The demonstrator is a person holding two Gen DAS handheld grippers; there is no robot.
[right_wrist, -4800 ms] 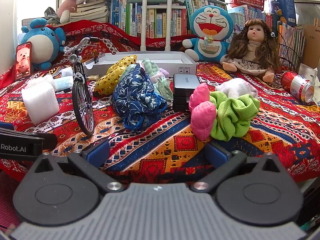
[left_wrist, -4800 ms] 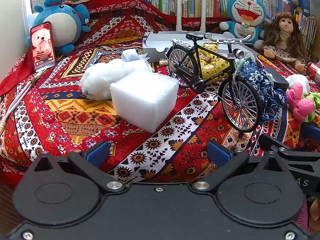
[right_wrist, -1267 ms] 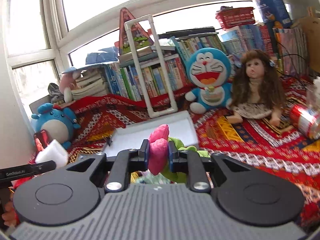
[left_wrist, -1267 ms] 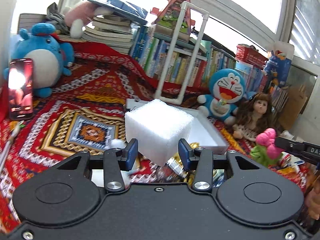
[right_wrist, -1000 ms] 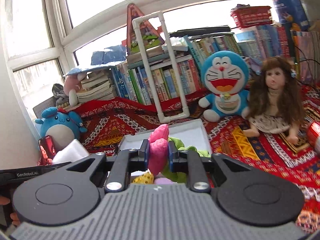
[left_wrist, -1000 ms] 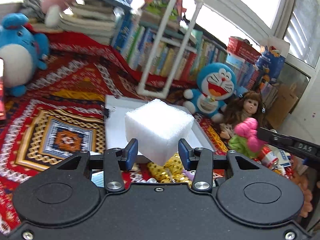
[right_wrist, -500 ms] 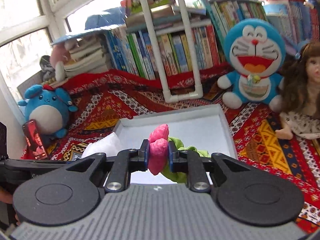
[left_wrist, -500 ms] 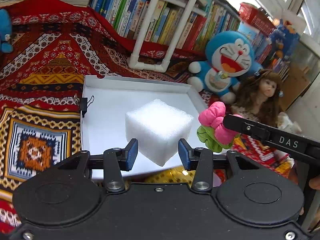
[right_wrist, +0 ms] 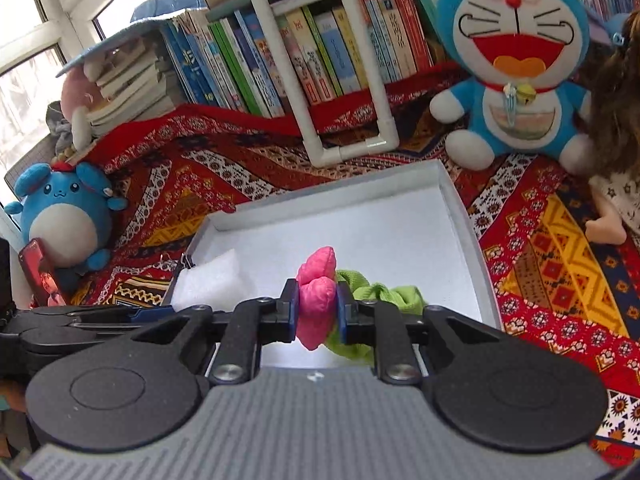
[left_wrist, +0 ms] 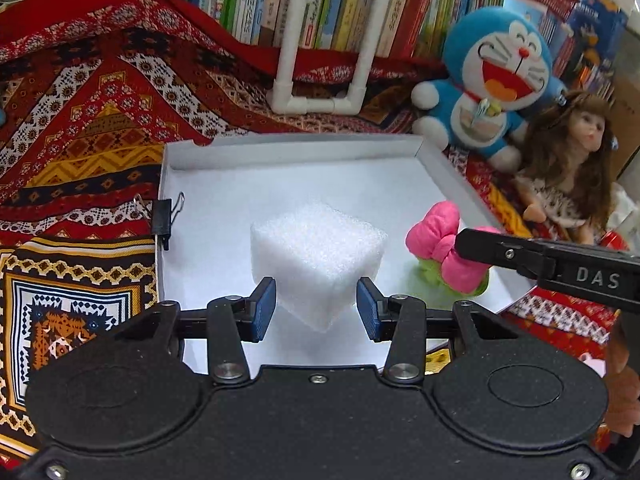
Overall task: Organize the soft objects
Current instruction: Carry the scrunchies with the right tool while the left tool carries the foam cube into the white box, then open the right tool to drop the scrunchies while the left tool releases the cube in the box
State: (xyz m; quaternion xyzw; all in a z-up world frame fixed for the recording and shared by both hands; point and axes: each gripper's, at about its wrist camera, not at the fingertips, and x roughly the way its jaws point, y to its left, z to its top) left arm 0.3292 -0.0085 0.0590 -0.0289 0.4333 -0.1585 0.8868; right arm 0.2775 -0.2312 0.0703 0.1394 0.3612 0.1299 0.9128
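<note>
The left gripper [left_wrist: 316, 310] squeezes one white foam block [left_wrist: 318, 256] above the one white box [left_wrist: 294, 142]. The right gripper [right_wrist: 317, 310] pinches one pink scrunchie [right_wrist: 316, 300] there too, one green scrunchie [right_wrist: 376, 300] hanging beside.

A red patterned cloth [left_wrist: 100, 92] covers the surface. On it a white tray [left_wrist: 440, 164] lies at centre, a white pipe frame [left_wrist: 320, 102] at 12 o'clock, a Doraemon plush [left_wrist: 492, 80] and a doll [left_wrist: 568, 168] at 2 o'clock.
</note>
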